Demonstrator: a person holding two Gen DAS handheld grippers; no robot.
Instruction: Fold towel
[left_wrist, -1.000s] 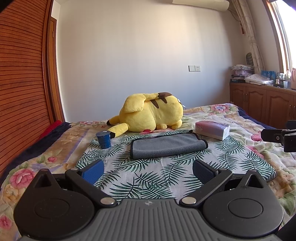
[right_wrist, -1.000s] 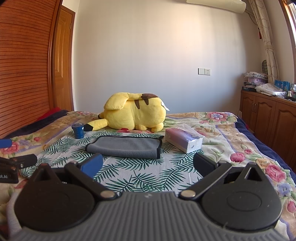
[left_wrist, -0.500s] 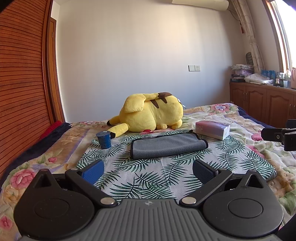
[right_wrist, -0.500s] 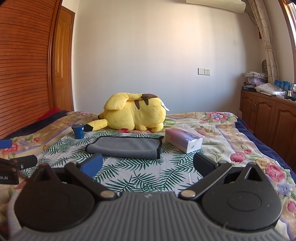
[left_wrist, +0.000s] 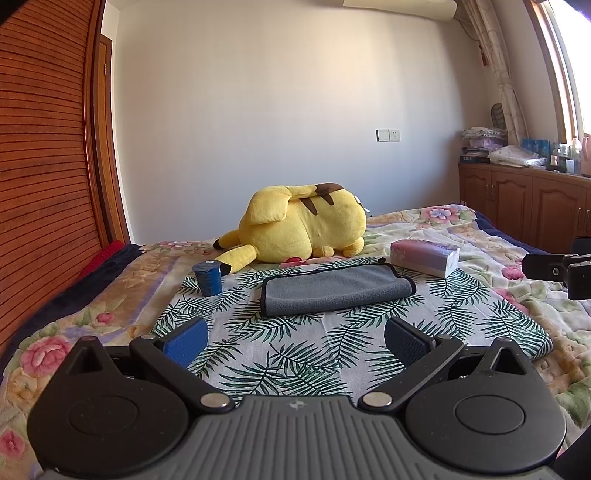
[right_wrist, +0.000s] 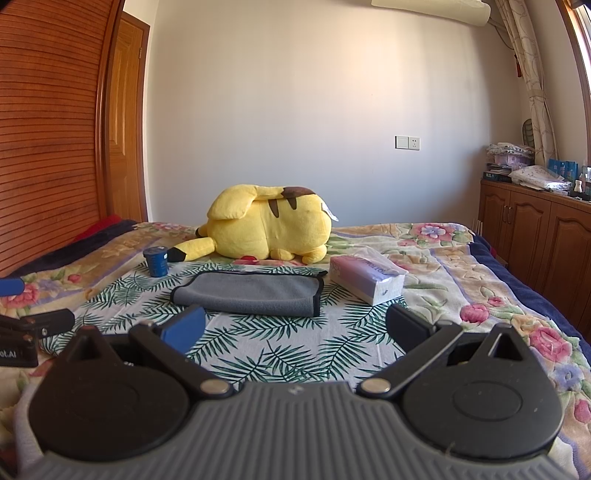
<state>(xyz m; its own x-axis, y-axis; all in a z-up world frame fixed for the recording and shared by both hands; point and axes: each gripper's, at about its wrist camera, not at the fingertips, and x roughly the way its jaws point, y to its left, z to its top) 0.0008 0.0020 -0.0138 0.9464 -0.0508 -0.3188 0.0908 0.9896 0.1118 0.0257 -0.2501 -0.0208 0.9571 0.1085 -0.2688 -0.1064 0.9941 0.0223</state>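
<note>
The grey towel (left_wrist: 334, 290) lies folded on the palm-leaf cloth (left_wrist: 295, 354) that covers the middle of the bed (left_wrist: 55, 332), at the centre of both views. In the left wrist view it sits above and between the two fingers, well apart from them, with a band of bare leaf cloth in between. The left gripper (left_wrist: 295, 339) has its fingers spread wide and holds nothing; the blue pad (left_wrist: 186, 339) is at lower left and the dark one at lower right.

In the right wrist view the towel (right_wrist: 247, 293) is nearer: its front fold reaches just above the blue pad (right_wrist: 184, 328) of the right gripper (right_wrist: 295, 325), though whether they touch cannot be told. These fingers are also spread wide and empty.

The towel's dark-trimmed edges run along its left side in the left view and its right side in the right view; the rounded fold faces the cameras. A blue cup (left_wrist: 208, 278) stands to the towel's left, apart from it. A tissue box (left_wrist: 424, 256) lies near its right end. A yellow plush toy (left_wrist: 299, 225) lies just behind it. Leaf cloth stretches open in front of the towel toward the fingers. Each gripper shows at the edge of the other's view: the right one at mid right of the left view, the left one (right_wrist: 33, 325) at lower left of the right view.
</note>
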